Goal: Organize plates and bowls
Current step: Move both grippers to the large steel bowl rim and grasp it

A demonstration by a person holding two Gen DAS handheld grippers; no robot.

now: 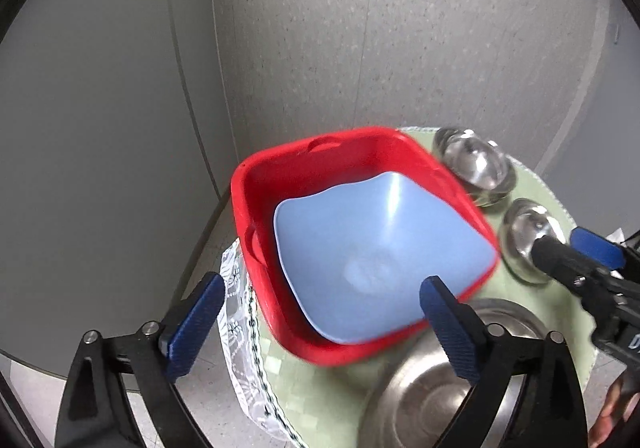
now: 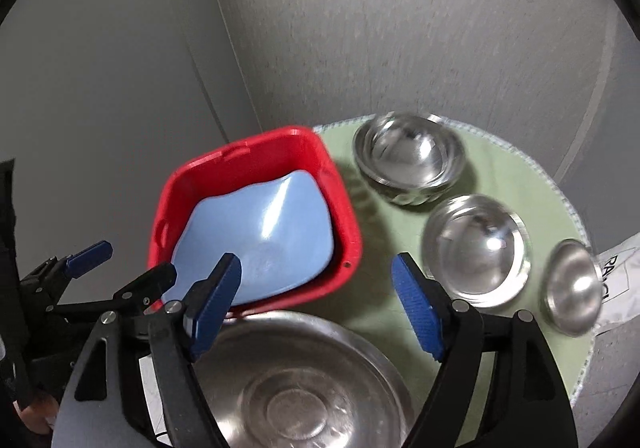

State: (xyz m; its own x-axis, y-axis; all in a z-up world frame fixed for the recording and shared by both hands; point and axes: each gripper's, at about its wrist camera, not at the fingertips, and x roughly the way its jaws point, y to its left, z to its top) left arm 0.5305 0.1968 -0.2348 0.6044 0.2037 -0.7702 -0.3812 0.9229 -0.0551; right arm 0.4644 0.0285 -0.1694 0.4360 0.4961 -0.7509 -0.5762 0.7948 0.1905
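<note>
A: Starting at the left, what do you see?

B: The left gripper (image 1: 320, 328) has its jaws spread wide with nothing between them. In the right wrist view it (image 2: 122, 262) shows at the left edge, beside the near-left corner of the red tub (image 2: 256, 151).

A: And the tub?

B: The red tub (image 1: 320, 151) sits at the left side of the round surface (image 2: 384, 215), which is covered in a pale green cloth with a lace edge (image 1: 234, 288). Its near-left part seems to overhang the surface's rim. Inside it lies a light blue bowl (image 2: 260, 232) with a wavy squarish rim, tilted against the tub's walls; the left wrist view shows the same bowl (image 1: 372, 248) filling most of the tub.

A: In front of it?

B: A large steel bowl (image 2: 296, 384), upright, just beside the tub's near wall. The right gripper (image 2: 316, 308) hovers above it, jaws spread, gripping nothing.

A: Further right?

B: Three smaller steel bowls. One stack of nested bowls (image 2: 408, 159) stands at the back, near the tub's right wall. A second bowl (image 2: 476, 248) sits nearer, apart from the stack. A third bowl (image 2: 574, 288) is at the surface's right rim, seemingly tilted. All are blurred.
</note>
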